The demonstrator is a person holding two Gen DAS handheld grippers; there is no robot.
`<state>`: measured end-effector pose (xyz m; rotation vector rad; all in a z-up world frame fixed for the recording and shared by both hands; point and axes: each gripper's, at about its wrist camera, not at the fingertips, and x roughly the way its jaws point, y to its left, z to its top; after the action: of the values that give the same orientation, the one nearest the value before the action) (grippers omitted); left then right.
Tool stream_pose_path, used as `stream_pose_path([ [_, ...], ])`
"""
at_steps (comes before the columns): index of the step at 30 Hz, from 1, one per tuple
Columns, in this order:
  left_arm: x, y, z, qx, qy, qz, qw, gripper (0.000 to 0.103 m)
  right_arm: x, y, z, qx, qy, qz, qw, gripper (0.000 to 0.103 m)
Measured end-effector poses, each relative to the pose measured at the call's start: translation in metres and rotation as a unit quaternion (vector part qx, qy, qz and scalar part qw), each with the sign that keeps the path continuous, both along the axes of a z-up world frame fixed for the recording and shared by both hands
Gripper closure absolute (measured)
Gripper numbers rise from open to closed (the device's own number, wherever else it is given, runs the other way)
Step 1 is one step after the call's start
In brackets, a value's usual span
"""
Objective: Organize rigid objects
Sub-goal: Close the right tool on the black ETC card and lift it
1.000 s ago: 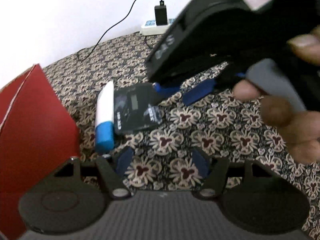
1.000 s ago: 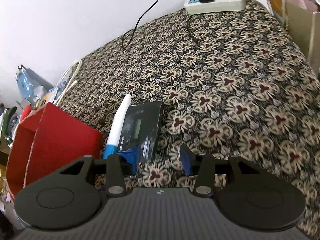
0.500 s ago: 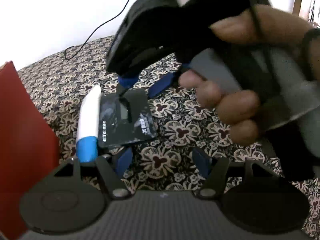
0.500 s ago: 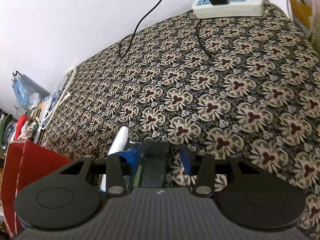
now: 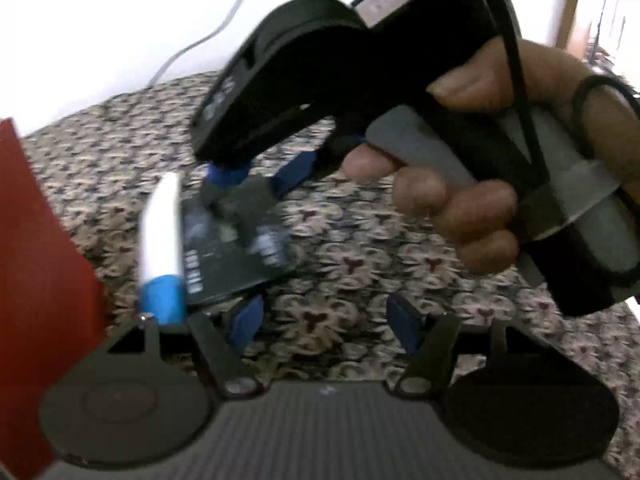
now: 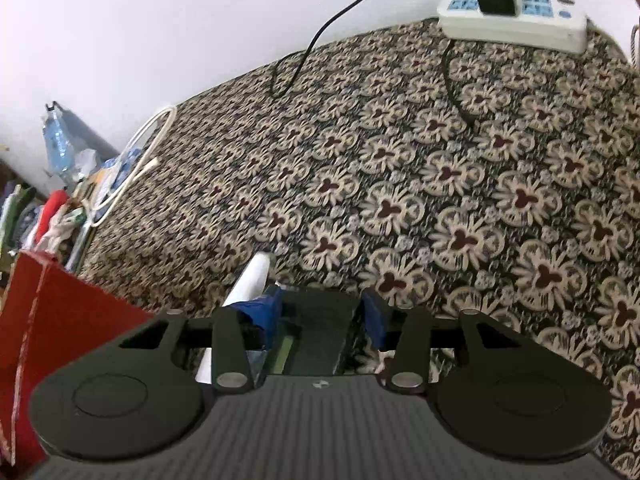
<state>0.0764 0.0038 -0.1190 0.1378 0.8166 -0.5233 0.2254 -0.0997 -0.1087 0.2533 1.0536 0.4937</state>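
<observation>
A patterned cloth (image 6: 440, 184) covers the surface, a red box (image 5: 36, 264) standing at its left edge. On the cloth lies a flat black device (image 5: 228, 252), a white marker with a blue cap (image 5: 162, 248) touching its left side. The right gripper (image 6: 324, 314) straddles the device – fingers spread, one at each long edge (whether the pads press is unclear). The left gripper (image 5: 324, 322) hangs spread, holding nothing, near the device's corner.

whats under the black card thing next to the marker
Around the black card only the floral patterned cloth shows, so it seems to lie flat on that. Whatever sits directly beneath is covered; the right claw hides its far end.
</observation>
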Motion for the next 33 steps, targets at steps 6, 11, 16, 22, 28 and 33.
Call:
stream_pose_path([
  [6,-0.015,-0.019,0.0,0.0,0.001,-0.037,0.9993,0.034,-0.017,-0.007,0.004,-0.006,0.009,0.024,1.0,0.075],
  [11,-0.029,-0.021,0.007,0.003,-0.006,-0.04,0.9992,0.034,-0.03,-0.022,0.001,0.005,0.031,0.021,0.999,0.075],
  [16,-0.03,-0.001,0.01,0.002,-0.003,-0.003,1.0,0.035,-0.047,-0.029,0.006,-0.01,0.033,0.018,0.999,0.077],
  [22,-0.03,-0.002,0.007,0.0,0.008,0.002,1.0,0.034,-0.043,-0.036,0.028,0.013,-0.018,-0.013,1.0,0.076],
  [28,-0.029,-0.003,0.001,0.011,0.007,0.011,0.9999,0.034,-0.008,-0.007,0.013,0.016,-0.015,-0.004,1.0,0.076],
  [33,-0.018,-0.002,0.0,0.013,0.004,0.013,0.9998,0.034,-0.004,0.004,0.0,-0.018,0.002,0.01,1.0,0.077],
])
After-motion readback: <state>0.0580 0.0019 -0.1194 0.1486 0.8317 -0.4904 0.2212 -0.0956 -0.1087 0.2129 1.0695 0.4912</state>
